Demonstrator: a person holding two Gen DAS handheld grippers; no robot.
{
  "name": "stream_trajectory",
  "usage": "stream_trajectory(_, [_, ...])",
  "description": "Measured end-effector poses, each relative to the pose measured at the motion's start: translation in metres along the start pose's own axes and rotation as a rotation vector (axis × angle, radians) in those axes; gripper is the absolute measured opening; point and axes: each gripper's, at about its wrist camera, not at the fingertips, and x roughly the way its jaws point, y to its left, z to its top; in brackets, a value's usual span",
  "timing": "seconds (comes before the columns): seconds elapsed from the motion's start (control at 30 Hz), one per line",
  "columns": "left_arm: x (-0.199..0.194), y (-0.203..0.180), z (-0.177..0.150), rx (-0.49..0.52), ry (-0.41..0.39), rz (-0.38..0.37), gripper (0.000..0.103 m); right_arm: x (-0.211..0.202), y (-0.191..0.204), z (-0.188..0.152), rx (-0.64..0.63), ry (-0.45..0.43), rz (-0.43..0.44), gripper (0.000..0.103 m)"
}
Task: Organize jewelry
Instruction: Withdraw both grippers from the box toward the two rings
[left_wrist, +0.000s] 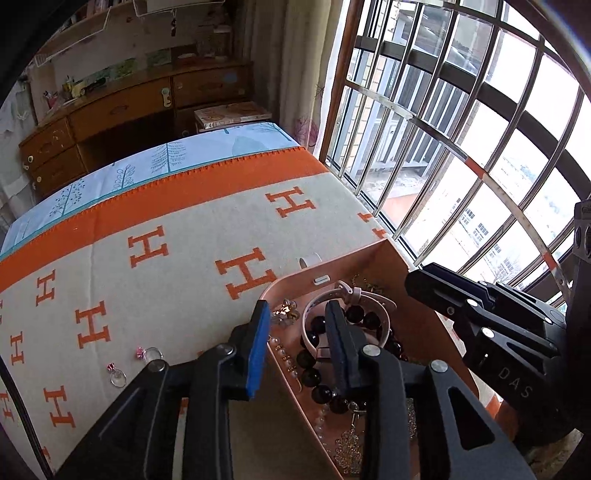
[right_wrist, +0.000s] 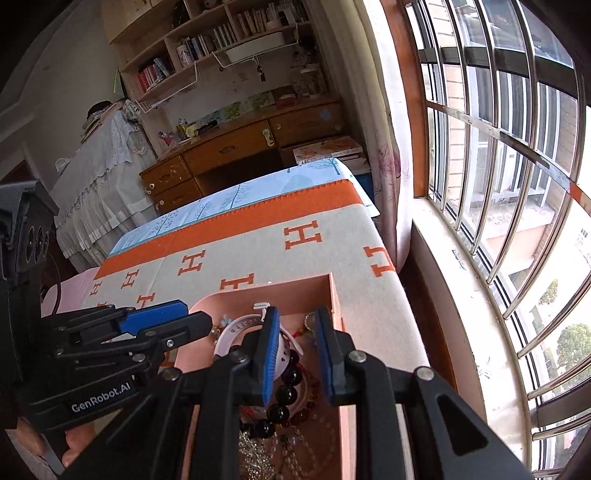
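Note:
A pink tray (left_wrist: 351, 264) on the blanket holds a black bead bracelet (left_wrist: 310, 376), a pale watch strap (left_wrist: 369, 295), a pearl strand (left_wrist: 284, 354), gold earrings (left_wrist: 286, 312) and a silver chain (left_wrist: 349, 450). My left gripper (left_wrist: 297, 310) is open and straddles the tray's left rim, with nothing pinched. Two pink-stone rings (left_wrist: 149, 354) lie on the blanket left of the tray. In the right wrist view my right gripper (right_wrist: 297, 317) hangs over the tray (right_wrist: 277, 295) with its jaws apart above the black beads (right_wrist: 288, 391), gripping nothing. The strap (right_wrist: 236, 326) lies to its left.
The orange-and-cream blanket (left_wrist: 184, 206) covers the bed, with a barred window (left_wrist: 443, 147) close on the right. A wooden desk (left_wrist: 129, 107) stands beyond the bed. My right gripper (left_wrist: 421, 284) shows beside the tray, and my left gripper (right_wrist: 192, 315) with a hand (right_wrist: 74, 443) behind it.

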Motion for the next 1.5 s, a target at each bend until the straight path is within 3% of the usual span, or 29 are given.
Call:
stream_trajectory(0.23, [-0.031,0.020,-0.006,-0.082,-0.037,-0.008,0.030,-0.013,-0.003,0.000,0.030,-0.020,-0.004,0.020])
stream_trajectory(0.37, [-0.054,0.033,-0.014,-0.122,-0.056,0.018,0.038,-0.021,0.000,-0.003,0.037,-0.016,0.010,0.020])
stream_trajectory(0.53, [-0.087,0.047,-0.027,-0.162,-0.073,0.064,0.038,-0.033,0.015,-0.008,0.014,-0.019,0.017,0.020])
stream_trajectory(0.87, [-0.176,0.069,-0.031,-0.185,-0.160,0.135,0.039,-0.064,0.060,-0.004,-0.072,-0.009,0.073,0.020])
stream_trajectory(1.03, [-0.220,0.075,-0.017,-0.166,-0.240,0.217,0.052,-0.075,0.098,0.020,-0.139,0.010,0.161,0.020])
stream_trajectory(1.23, [-0.229,0.096,-0.001,-0.182,-0.252,0.276,0.057,-0.052,0.146,0.051,-0.227,0.127,0.229,0.020])
stream_trajectory(1.5, [-0.143,0.160,-0.012,-0.350,-0.066,0.270,0.057,0.055,0.187,0.049,-0.370,0.430,0.240,0.020])
